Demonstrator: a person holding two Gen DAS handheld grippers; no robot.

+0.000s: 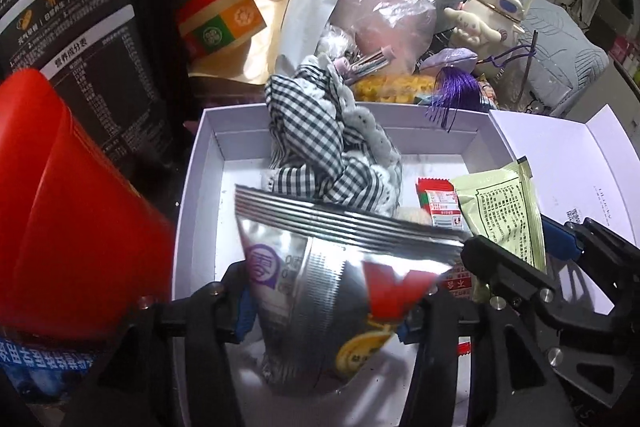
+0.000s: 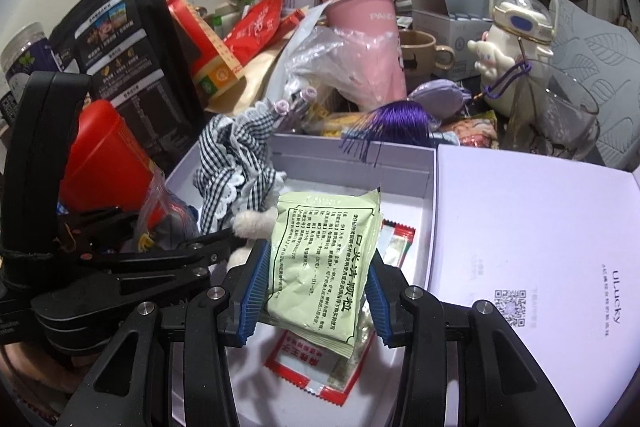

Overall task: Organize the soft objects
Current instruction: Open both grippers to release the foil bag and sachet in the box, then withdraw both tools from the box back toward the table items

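left gripper jaws parted, silver snack pouch loose between them, hanging over white box, long axis up-down, so drop goes straight in. right gripper jaws pinching green sachet, also over box, right of checkered cloth.

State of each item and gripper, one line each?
White box: open, lid laid flat beside it.
Silver packet: between left gripper jaws, over the box.
Green sachet: between right gripper jaws.
Checked cloth: crumpled, draped over the box wall.
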